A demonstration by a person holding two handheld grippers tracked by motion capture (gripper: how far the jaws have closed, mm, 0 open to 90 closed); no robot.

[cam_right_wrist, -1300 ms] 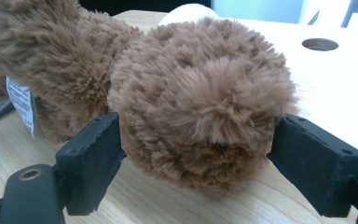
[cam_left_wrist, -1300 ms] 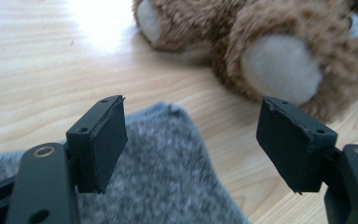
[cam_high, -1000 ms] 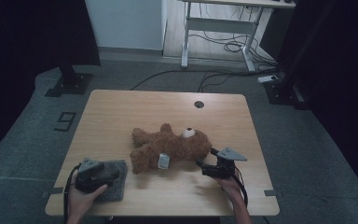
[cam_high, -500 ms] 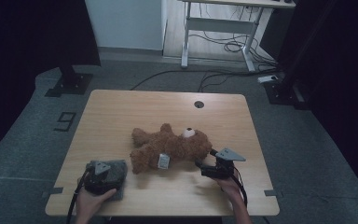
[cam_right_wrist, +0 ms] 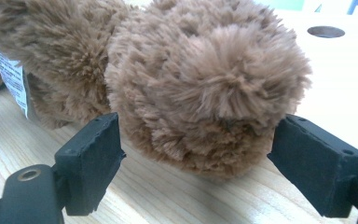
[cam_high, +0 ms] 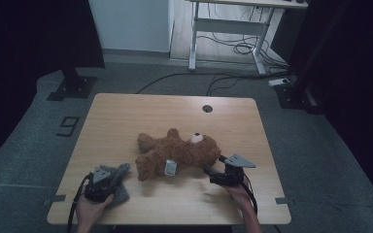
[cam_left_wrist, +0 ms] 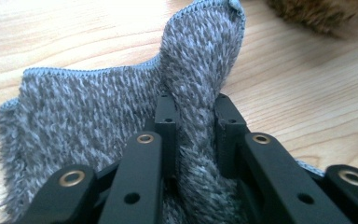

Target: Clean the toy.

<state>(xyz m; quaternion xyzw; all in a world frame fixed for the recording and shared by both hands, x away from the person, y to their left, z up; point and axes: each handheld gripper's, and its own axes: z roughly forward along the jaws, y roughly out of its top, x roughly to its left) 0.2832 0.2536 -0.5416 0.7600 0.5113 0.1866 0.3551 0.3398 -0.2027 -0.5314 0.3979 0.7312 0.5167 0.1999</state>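
Holding, my L gripper (cam_left_wrist: 193, 116): jaws just closed, pinching grey cloth (cam_left_wrist: 88, 112) fold, table's (cam_high: 141, 111) near-left corner.
R gripper (cam_right_wrist: 198, 163): jaws apart, flanking teddy bear (cam_right_wrist: 205, 88) head, mid-table.

Light wooden table (cam_high: 126, 116) with a cable hole. A brown teddy bear (cam_high: 177, 153) lies near the middle. Grey fuzzy cloth (cam_high: 119, 187) sits left of the bear.

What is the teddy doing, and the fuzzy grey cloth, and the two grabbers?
teddy bear: lying on the table, unheld.
grey cloth: a fold pinched up.
left hand-held gripper: just closed on the cloth fold.
right hand-held gripper: open, either side of the bear's head.
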